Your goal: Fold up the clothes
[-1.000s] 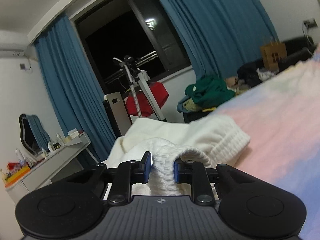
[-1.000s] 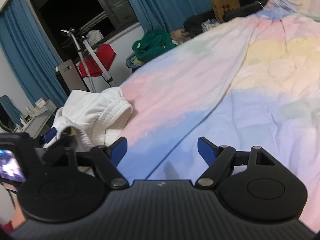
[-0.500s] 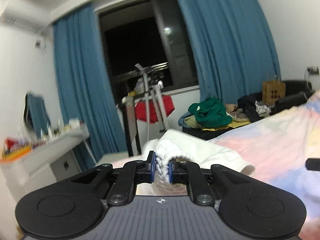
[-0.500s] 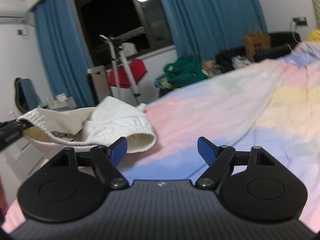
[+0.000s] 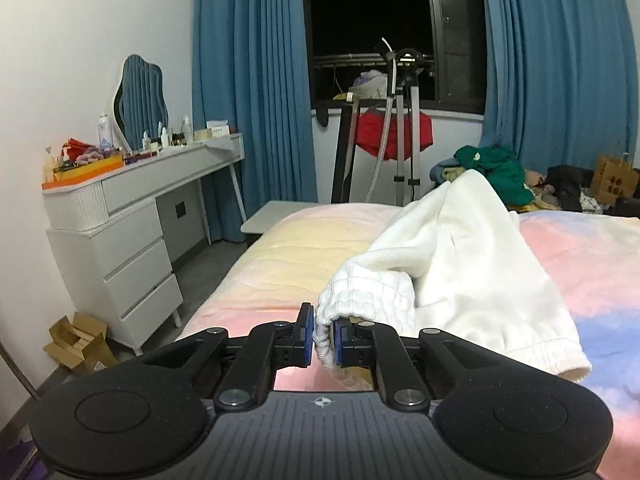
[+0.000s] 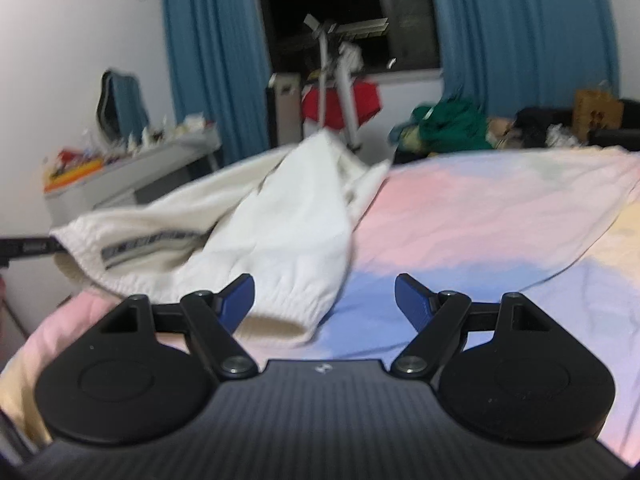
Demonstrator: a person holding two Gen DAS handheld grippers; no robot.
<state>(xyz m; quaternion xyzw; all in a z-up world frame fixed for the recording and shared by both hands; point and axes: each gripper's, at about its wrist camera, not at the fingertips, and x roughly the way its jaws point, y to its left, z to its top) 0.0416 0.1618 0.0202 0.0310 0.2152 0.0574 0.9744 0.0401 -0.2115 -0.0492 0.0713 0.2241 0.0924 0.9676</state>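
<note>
My left gripper [image 5: 321, 335] has its jaws clenched on the white pants [image 5: 452, 256] waistband; the blurry right view shows my right gripper [image 6: 324, 294] spread wide, probably hovering over the bed [image 6: 480, 220].

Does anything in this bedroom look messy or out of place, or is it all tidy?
The white garment lies crumpled on the bed, one elastic edge pinched in the left gripper; the right gripper is open and holds nothing. A heap of clothes sits unfolded under the window. Nothing looks spilled or broken.
</note>
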